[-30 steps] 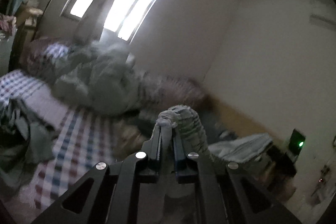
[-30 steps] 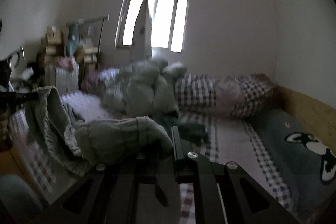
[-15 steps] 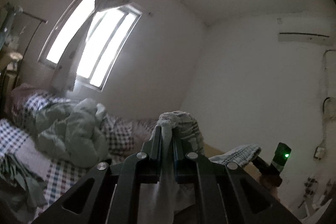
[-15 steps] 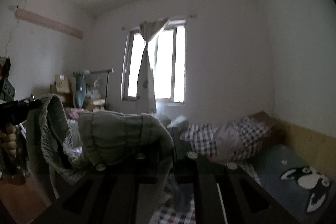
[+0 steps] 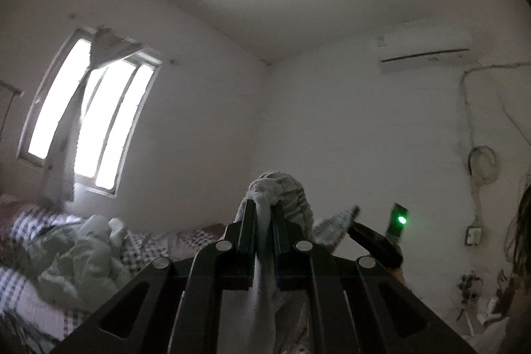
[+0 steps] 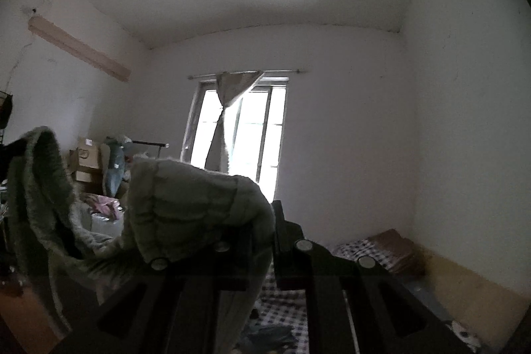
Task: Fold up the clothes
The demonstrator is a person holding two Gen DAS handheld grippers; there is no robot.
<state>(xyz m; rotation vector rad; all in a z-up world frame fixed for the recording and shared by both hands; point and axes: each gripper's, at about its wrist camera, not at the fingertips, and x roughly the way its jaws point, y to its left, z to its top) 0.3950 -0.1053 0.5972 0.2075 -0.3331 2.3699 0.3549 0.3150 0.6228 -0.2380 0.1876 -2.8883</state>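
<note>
A: Where is the garment?

B: Up in the air between the two tools. It is a pale green knitted garment (image 5: pixel 285 188), ribbed. In the left wrist view a bunched edge of it stands at the centre, pinched in the left gripper (image 5: pixel 264 211), whose jaws are closed tight on the cloth. A strip of it hangs down at 6 o'clock between the black fingers.

A: And the other end?

B: In the right wrist view the same garment (image 6: pixel 186 198) drapes over the left finger of the right gripper (image 6: pixel 265 221), covering it. The jaws look clenched on the fabric, with the right finger bare at the fold. From there the knit sags toward 9 o'clock and rises to a second peak at the left edge.

A: What lies around it?

B: In the left wrist view the right tool shows at 4 o'clock with a green light (image 5: pixel 401 219). A rumpled pale quilt (image 5: pixel 76 254) lies on a checked bed (image 5: pixel 146 249) at 8 o'clock. A bright window (image 5: pixel 89 121) with a tied curtain sits at 9 o'clock. An air conditioner (image 5: pixel 424 50) hangs on the wall at 2 o'clock. In the right wrist view cardboard boxes (image 6: pixel 87 160) stand at 9 o'clock.
</note>
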